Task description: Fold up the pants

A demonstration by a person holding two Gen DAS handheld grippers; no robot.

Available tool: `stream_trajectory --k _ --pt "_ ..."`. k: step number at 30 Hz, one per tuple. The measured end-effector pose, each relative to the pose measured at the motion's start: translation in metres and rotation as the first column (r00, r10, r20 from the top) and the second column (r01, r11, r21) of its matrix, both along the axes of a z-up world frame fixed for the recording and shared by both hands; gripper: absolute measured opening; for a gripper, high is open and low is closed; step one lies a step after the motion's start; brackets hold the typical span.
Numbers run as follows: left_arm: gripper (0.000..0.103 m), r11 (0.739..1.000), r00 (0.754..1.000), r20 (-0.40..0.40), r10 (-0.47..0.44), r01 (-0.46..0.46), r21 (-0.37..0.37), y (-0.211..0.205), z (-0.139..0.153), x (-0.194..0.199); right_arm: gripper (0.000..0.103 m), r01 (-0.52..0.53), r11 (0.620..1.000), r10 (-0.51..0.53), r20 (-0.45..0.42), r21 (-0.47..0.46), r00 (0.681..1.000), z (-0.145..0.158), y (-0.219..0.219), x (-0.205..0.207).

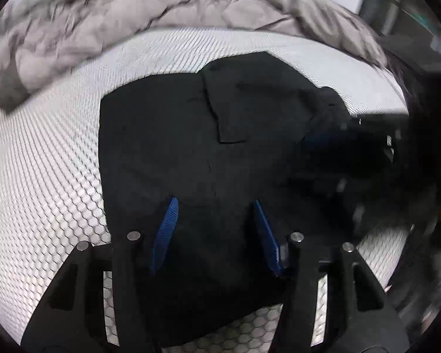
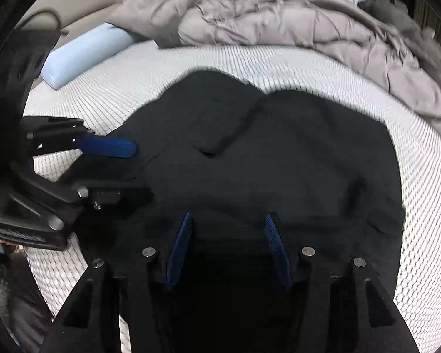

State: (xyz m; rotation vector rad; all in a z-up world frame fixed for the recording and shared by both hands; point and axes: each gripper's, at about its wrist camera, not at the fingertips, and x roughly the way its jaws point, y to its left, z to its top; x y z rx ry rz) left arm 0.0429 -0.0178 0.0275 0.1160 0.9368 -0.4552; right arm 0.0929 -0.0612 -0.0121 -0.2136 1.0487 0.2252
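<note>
currently the black pants [image 2: 279,153] are seen lying partly folded on the honeycomb-patterned mattress [image 2: 150,67], in front of the crumpled grey duvet [image 2: 279,14]; a pale blue pillow [image 2: 82,56] is noted well apart from the pants, on their far left side.

the left gripper [image 1: 213,206] is held over the near part of the pants, jaws parted, no cloth seen pinched between the blue pads [image 1: 164,232]. the right gripper [image 2: 227,217] is likewise held above the near edge of the pants with jaws apart and nothing clamped. in the right wrist view the left gripper [image 2: 108,158] is seen at the left edge of the pants, one blue finger just over the cloth.

risks judged from here:
- only the top layer may be caught if the jaws are closed shallowly; the fold would then peel open when lifted.
- the dark cloth gives little contrast, so edges and the raised flap near the middle of the pants could be misjudged and a skewed fold produced.
- uneven lifting by the two grippers could drag the pants toward the duvet and bunch them.
- the two grippers are close together at the near edge; a collision could be caused.
</note>
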Motion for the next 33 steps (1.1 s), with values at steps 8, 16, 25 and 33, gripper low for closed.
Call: stream_trajectory --k 8,16,25,33 --pt "0.062 0.999 1.0 0.001 0.021 -0.021 0.027 0.032 -0.001 -0.038 0.056 0.085 0.996 -0.088 0.07 0.04 0.994 0.028 -0.076 -0.049" --pt "0.064 0.984 0.998 0.034 0.045 -0.039 -0.171 0.035 0.031 -0.059 0.056 0.123 0.916 -0.155 0.054 0.381 0.987 0.045 -0.121 -0.074" --pt "0.067 1.0 1.0 0.007 -0.003 0.003 -0.001 -0.004 0.001 -0.053 0.055 0.184 0.869 -0.194 -0.026 0.459 0.981 0.027 -0.11 -0.053" --pt "0.067 1.0 1.0 0.01 -0.006 0.006 0.011 -0.011 -0.006 -0.043 0.055 0.156 0.822 -0.17 -0.025 0.548 0.985 0.042 -0.118 -0.065"
